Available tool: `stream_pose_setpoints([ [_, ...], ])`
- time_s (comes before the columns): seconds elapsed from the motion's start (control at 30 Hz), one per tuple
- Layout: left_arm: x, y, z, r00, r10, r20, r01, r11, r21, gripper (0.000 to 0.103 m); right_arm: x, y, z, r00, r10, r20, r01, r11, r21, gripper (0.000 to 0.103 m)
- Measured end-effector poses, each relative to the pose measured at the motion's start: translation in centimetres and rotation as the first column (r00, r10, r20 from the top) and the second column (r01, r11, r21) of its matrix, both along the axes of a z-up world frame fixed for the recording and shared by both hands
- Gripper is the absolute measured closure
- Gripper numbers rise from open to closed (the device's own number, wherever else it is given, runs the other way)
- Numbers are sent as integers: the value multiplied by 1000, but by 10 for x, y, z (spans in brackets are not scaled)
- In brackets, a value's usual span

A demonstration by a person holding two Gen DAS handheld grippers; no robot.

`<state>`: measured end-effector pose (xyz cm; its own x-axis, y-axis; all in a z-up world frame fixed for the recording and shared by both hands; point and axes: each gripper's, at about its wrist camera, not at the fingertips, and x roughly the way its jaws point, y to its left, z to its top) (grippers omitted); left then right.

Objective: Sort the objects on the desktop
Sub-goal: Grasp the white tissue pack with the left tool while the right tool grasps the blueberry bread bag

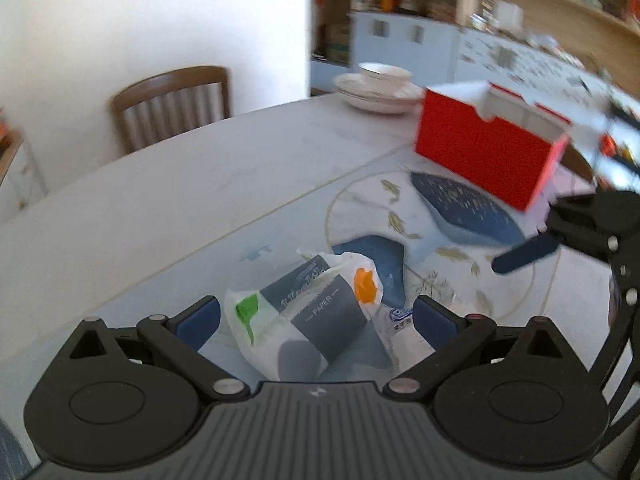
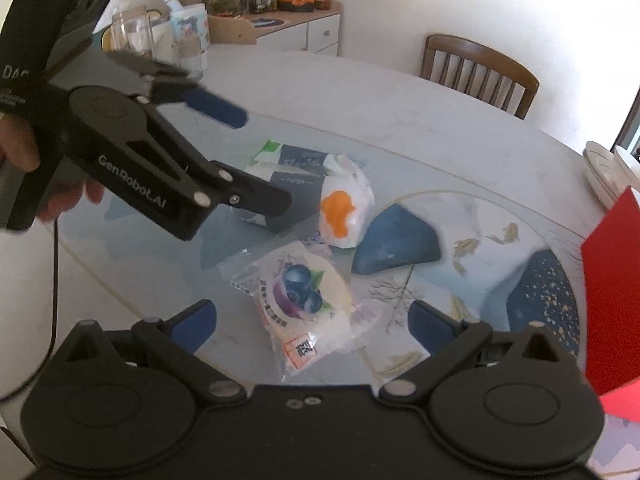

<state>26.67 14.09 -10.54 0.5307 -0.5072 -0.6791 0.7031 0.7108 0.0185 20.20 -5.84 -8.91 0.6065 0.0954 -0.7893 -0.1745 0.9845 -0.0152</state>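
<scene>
The left gripper (image 1: 316, 322) has its jaws spread wide apart, w/ the blue pads on either side of a tissue pack (image 1: 304, 316) but not touching it; the pack, white w/ a grey label plus green and orange patches, lies on the table (image 1: 200, 184) between them. In the right wrist view the same left gripper (image 2: 256, 160) comes in from the upper left, held in a hand (image 2: 44, 184), one blue finger (image 2: 216, 110) raised above the pack and the black lower arm in front of it, so the jaws read as open there too. The right gripper (image 2: 312, 324) is also wide apart, nothing clamped; a clear-wrapped snack bag (image 2: 308, 300) w/ a blueberry picture lies on the table between its pads, just beside the tissue pack (image 2: 316, 188), the two about touching at the corner. A red box (image 1: 488, 148) w/ its top open stands on the table to the right of both packs, well apart from them; only its red side (image 2: 612, 280) shows at the right edge in the right wrist view. The tabletop has a round printed pattern w/ dark blue rock shapes (image 2: 396, 236). At the far edge sit stacked white plates (image 1: 380, 88) w/ a bowl on top, and a wooden chair (image 1: 172, 104) stands behind the table.
</scene>
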Motion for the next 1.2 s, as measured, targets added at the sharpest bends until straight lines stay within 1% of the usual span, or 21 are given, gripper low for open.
stream_pose_setpoints([
  [0.07, 8, -3, -3, 999, -49, 1, 49, 999, 21, 0, 4, 1, -3, 1000, 7, -6, -7, 1000, -9, 2],
  [0.2, 26, -6, -15, 991, -128, -31, 129, 991, 43, 0, 13, 1, -11, 1000, 8, -22, -8, 1000, -18, 2],
  [0.3, 33, -12, -25, 982, -185, -39, 188, 979, 79, 0, 19, 0, -16, 999, 21, -31, -21, 1000, -13, 2],
  [0.37, 35, -16, -29, 975, -220, -30, 222, 969, 105, 0, 23, 1, -20, 999, 40, -36, -41, 999, -24, 4],
  [0.43, 39, -19, -31, 969, -245, -36, 248, 962, 117, 0, 27, 3, -23, 997, 60, -39, -61, 998, -32, 4],
  [0.5, 44, -20, -34, 966, -256, -45, 260, 958, 123, 0, 32, 4, -26, 997, 73, -41, -74, 997, -35, 4],
  [0.67, 58, -25, -41, 958, -276, -78, 284, 950, 126, 0, 46, 3, -36, 993, 94, -67, -97, 995, -33, 11],
  [0.77, 65, -30, -45, 956, -279, -93, 290, 948, 130, 0, 52, 3, -42, 991, 105, -78, -107, 994, -23, 13],
  [0.87, 73, -35, -49, 951, -284, -122, 297, 948, 117, 0, 55, 1, -43, 990, 114, -80, -115, 993, 1, 17],
  [1.0, 83, -39, -53, 945, -278, -175, 296, 952, 85, 0, 58, 0, -44, 989, 127, -79, -125, 992, 23, 20],
  [1.07, 86, -39, -53, 942, -278, -187, 295, 953, 68, 0, 58, 0, -43, 989, 129, -71, -127, 991, 29, 25],
  [1.1, 87, -39, -53, 941, -280, -191, 297, 953, 63, 0, 58, 0, -43, 989, 129, -68, -127, 991, 28, 26],
  [1.2, 87, -40, -53, 940, -280, -197, 296, 953, 58, 0, 58, -2, -41, 990, 129, -62, -127, 991, 34, 33],
])
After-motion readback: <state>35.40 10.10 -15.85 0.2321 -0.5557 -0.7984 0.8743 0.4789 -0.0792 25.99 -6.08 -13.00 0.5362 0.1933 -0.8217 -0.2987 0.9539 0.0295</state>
